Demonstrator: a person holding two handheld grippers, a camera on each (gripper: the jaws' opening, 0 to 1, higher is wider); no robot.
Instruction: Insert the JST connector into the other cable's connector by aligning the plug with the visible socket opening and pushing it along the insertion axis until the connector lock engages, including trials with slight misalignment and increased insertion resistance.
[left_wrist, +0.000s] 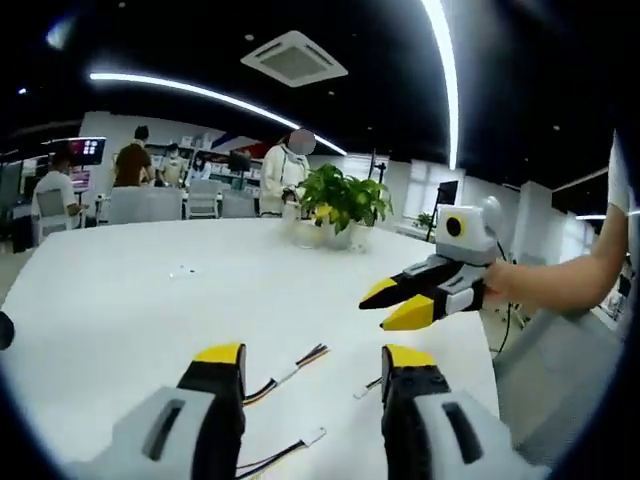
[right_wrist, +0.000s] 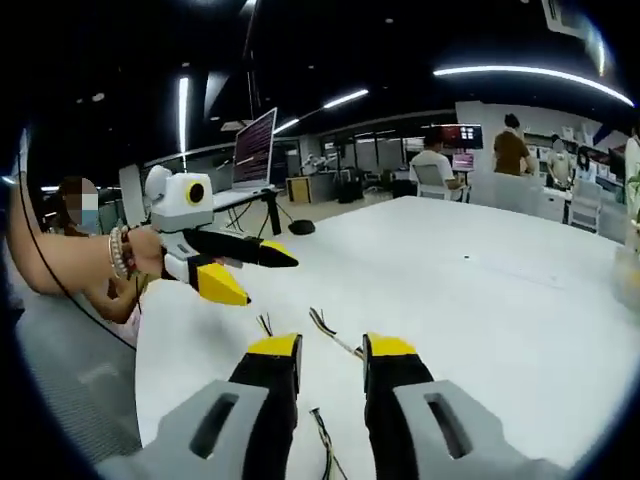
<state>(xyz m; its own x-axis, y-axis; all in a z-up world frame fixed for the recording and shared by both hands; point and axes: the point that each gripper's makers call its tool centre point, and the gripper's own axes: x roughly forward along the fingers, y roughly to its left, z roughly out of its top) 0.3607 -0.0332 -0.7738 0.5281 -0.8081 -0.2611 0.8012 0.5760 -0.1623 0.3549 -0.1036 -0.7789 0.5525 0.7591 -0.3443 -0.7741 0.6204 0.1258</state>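
Nearest the lens in the left gripper view, the left gripper (left_wrist: 312, 358) rises from 6 o'clock with its yellow-tipped jaws spread wide and nothing between them. In the right gripper view the right gripper (right_wrist: 332, 347) stands the same way at 6 o'clock, jaws parted by a narrower gap and also holding nothing.

Both hover above the white tabletop (left_wrist: 130, 310), the largest thing here, spreading from the jaws toward 12 o'clock. Beyond its far edge lies an open office where several people stand or sit at desks.

At about 1 o'clock on the tabletop sits a clear pot (left_wrist: 335, 236) holding a leafy green plant (left_wrist: 345, 198).

The right gripper also appears in the left gripper view at 3 o'clock, held in a hand (left_wrist: 500, 285), jaws apart and empty.

The cables lie loose on the tabletop just beyond the left jaws: one wired cable (left_wrist: 290, 375) ends in a small pale JST connector (left_wrist: 318, 352) between the jaw tips; a second cable (left_wrist: 285, 452) with its white connector (left_wrist: 315, 437) lies nearer, toward 6 o'clock. A third wire end (left_wrist: 368, 387) touches the inner side of the right-hand jaw.
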